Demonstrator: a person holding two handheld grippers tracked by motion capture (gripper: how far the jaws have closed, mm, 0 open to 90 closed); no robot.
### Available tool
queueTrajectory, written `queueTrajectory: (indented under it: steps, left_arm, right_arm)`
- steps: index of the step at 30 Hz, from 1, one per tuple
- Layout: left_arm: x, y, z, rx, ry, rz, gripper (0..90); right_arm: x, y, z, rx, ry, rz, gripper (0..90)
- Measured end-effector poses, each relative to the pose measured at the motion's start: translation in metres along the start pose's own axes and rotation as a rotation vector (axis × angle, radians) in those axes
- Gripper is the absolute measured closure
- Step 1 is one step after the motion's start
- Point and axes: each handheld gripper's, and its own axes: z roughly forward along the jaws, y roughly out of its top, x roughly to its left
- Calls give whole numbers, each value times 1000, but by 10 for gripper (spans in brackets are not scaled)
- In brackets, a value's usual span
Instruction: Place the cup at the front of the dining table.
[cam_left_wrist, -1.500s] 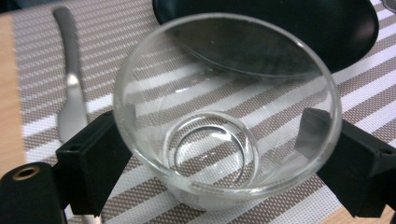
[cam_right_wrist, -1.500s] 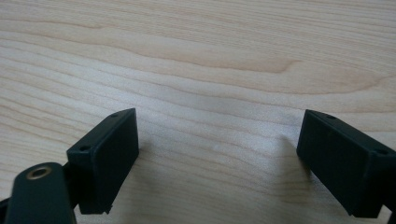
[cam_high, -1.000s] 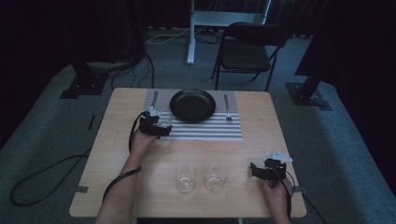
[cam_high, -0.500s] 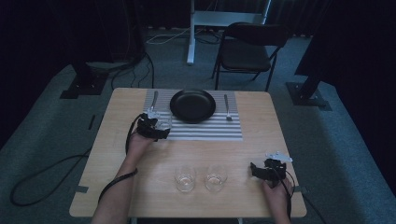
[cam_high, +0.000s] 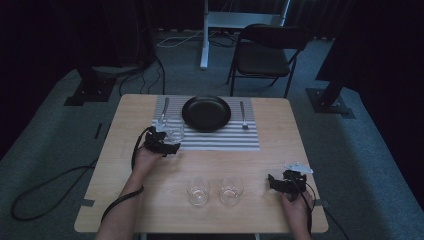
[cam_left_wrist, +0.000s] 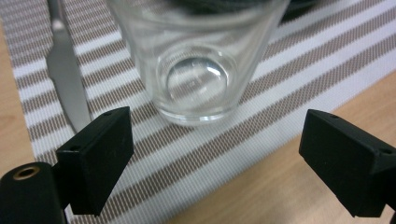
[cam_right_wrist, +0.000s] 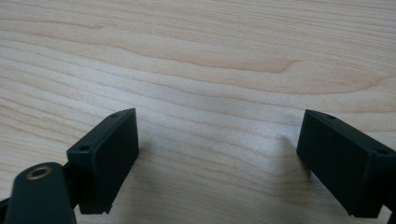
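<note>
A clear empty glass (cam_high: 174, 131) (cam_left_wrist: 201, 60) stands upright on the left part of the striped placemat (cam_high: 220, 140) (cam_left_wrist: 261, 116). My left gripper (cam_high: 169, 143) (cam_left_wrist: 219, 158) sits just in front of the glass, open, the jaws wide apart and not touching it. A knife (cam_high: 164, 111) (cam_left_wrist: 65, 70) lies left of the glass. Beyond it sits a black plate (cam_high: 206, 112), and a fork (cam_high: 243, 116) lies to the plate's right. Two more empty glasses (cam_high: 198, 191) (cam_high: 231, 190) stand near the front edge. My right gripper (cam_high: 274, 181) (cam_right_wrist: 219, 158) rests open on bare wood (cam_right_wrist: 210, 70) right of them.
The wooden table (cam_high: 280, 130) has its front edge close to both forearms. A cable (cam_high: 45, 190) trails off the left side to the floor. A folding chair (cam_high: 265, 55) stands behind the table.
My left gripper has drawn back slightly toward the person, away from the glass, which stays on the placemat. The right gripper has not moved.
</note>
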Motion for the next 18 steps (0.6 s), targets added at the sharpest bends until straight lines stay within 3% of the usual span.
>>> queueTrajectory:
  steps: [18]
  left_arm:
    - [0,-23,-11,23,-18,-6,106]
  right_arm:
    - [0,0,0,0,0,0,123]
